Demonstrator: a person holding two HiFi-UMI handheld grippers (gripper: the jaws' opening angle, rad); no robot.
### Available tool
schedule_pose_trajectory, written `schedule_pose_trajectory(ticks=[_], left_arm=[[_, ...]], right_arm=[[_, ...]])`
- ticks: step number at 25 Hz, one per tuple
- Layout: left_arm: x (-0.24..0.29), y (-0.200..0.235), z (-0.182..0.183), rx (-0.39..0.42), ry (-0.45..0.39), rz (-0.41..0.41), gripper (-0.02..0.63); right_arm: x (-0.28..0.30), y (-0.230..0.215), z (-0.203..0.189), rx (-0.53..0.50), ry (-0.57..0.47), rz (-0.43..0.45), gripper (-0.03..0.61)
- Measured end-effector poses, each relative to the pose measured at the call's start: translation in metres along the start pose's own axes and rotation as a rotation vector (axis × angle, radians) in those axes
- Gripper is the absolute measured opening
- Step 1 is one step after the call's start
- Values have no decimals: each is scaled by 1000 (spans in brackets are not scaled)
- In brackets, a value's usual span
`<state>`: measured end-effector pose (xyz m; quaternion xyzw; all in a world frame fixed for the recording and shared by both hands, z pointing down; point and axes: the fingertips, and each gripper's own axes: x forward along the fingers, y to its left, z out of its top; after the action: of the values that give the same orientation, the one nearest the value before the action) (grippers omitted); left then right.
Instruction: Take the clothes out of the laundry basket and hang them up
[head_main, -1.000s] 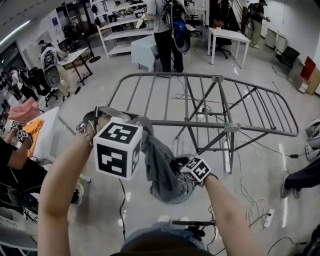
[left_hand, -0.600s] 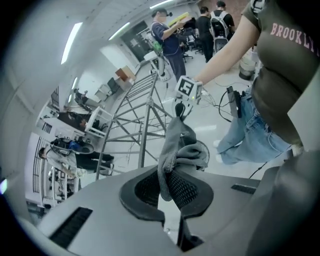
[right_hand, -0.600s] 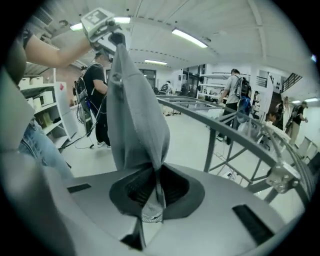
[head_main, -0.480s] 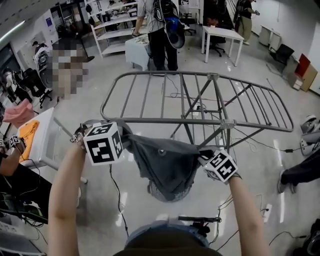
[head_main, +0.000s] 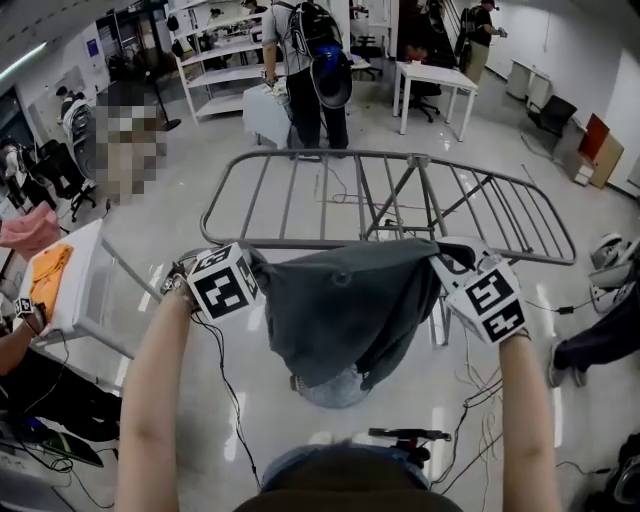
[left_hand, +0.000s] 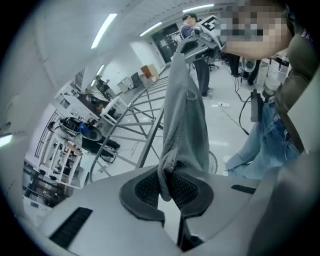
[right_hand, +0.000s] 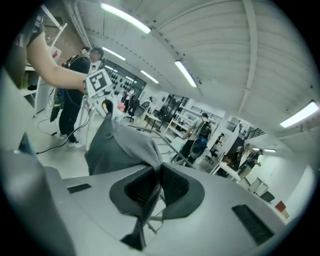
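Observation:
A dark grey garment (head_main: 340, 310) hangs spread between my two grippers, just in front of the near rail of the grey drying rack (head_main: 385, 238). My left gripper (head_main: 255, 262) is shut on the garment's left corner; in the left gripper view the cloth (left_hand: 185, 110) is pinched between the pads (left_hand: 186, 191). My right gripper (head_main: 448, 262) is shut on the other corner, and the cloth (right_hand: 120, 150) runs out from its pads (right_hand: 172, 186). Below the garment, a round laundry basket (head_main: 335, 388) on the floor is mostly hidden.
A person with a backpack (head_main: 305, 60) stands behind the rack, near white shelves and a white table (head_main: 430, 78). At left is a white table (head_main: 85, 290) bearing an orange cloth (head_main: 45, 275). Cables (head_main: 480, 395) trail on the floor at right.
My right gripper has risen and swung out to the right, drawing the bunched garment into a wide spread. The left gripper has dropped a little and rolled, still holding its corner.

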<state>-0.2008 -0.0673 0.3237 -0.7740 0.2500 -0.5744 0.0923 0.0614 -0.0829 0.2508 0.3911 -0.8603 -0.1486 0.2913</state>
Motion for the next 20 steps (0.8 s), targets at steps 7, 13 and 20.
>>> schedule_pose_trajectory(ticks=[7, 13, 20], left_arm=[[21, -23, 27, -66, -63, -2, 12], [55, -59, 66, -291, -216, -18, 12], [86, -111, 129, -437, -432, -97, 14]], right_arm=[[-21, -52, 83, 54, -161, -150, 23], [-37, -54, 116, 4, -233, -156, 23], [-41, -50, 128, 7, -281, -127, 23]])
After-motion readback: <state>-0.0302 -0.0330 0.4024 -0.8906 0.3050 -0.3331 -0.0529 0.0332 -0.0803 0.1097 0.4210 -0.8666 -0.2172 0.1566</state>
